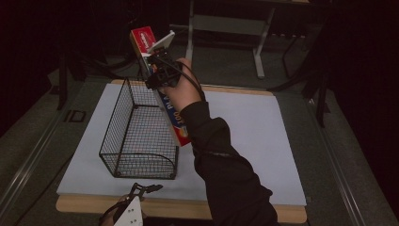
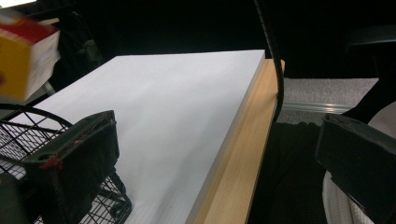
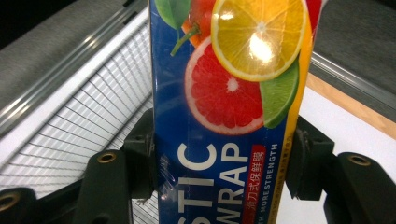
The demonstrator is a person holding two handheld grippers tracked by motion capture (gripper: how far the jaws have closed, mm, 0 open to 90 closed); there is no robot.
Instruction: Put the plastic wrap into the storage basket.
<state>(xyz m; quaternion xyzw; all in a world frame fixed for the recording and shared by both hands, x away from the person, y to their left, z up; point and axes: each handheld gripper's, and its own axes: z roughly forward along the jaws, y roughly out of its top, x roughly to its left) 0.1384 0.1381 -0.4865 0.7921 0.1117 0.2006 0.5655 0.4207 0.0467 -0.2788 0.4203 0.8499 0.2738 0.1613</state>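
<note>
Plastic wrap box (image 1: 162,80), light, stiff and long, is riding clamped mid-length in the right gripper (image 1: 160,75) above the wire basket (image 1: 136,134); left gripper (image 2: 210,154) is hanging open

The box (image 3: 224,116) reads "STIC WRAP" and "MORE STRENGTH"

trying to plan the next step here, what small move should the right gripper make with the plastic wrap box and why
Probably carry it sideways over the wire basket and lower it in. The right gripper is clamped across the plastic wrap box, held tilted in the air at the basket's right edge, with its lower end outside the basket. The left gripper rests open at the table's near edge, clear of the path.
</note>
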